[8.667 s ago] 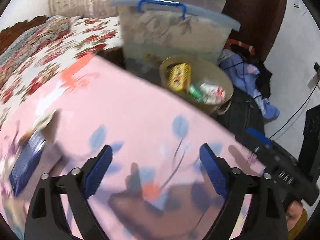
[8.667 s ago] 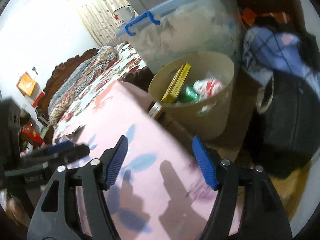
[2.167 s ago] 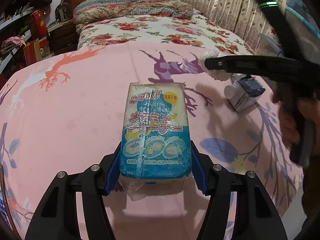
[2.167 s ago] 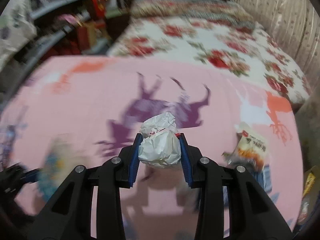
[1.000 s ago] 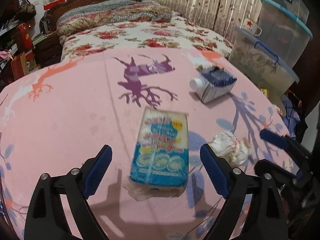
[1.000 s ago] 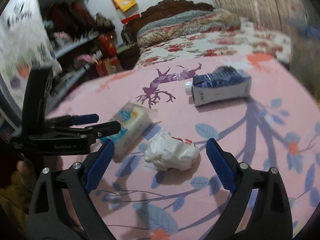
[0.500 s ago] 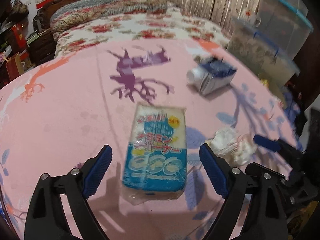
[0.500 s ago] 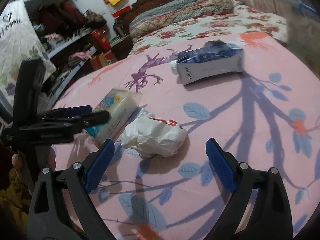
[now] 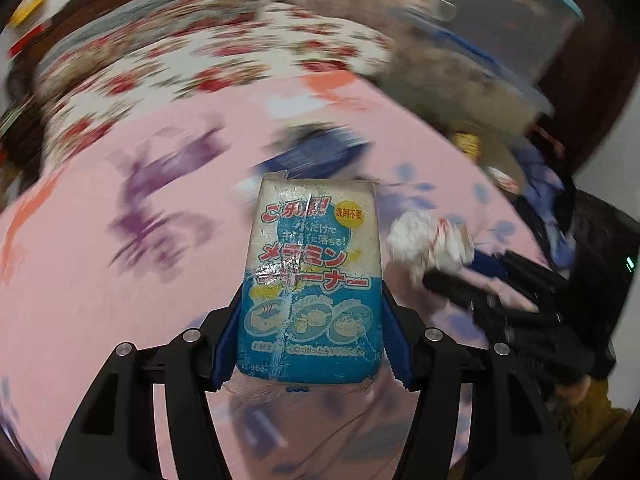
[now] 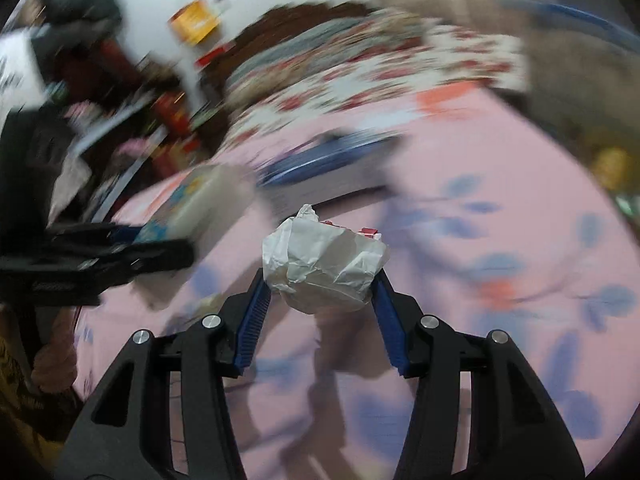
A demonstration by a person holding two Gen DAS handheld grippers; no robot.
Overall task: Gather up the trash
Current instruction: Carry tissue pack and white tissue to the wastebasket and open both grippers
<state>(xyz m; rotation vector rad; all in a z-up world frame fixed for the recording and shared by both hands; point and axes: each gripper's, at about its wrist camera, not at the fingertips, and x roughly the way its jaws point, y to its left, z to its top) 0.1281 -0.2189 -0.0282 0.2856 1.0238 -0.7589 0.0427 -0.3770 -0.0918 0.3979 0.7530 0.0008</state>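
Sponge packet (image 9: pixel 312 280) sits between the left gripper (image 9: pixel 311 338) pads as they close; crumpled paper (image 10: pixel 324 260) sits likewise within the closing right gripper (image 10: pixel 322 320).

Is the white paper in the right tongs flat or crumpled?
Crumpled: the white paper is a creased wad, held between the closing right tongs.

Even indoor light, soft shadows on the pink tabletop (image 9: pixel 80 280); background smeared by motion, fisheye edges bowed and dark.
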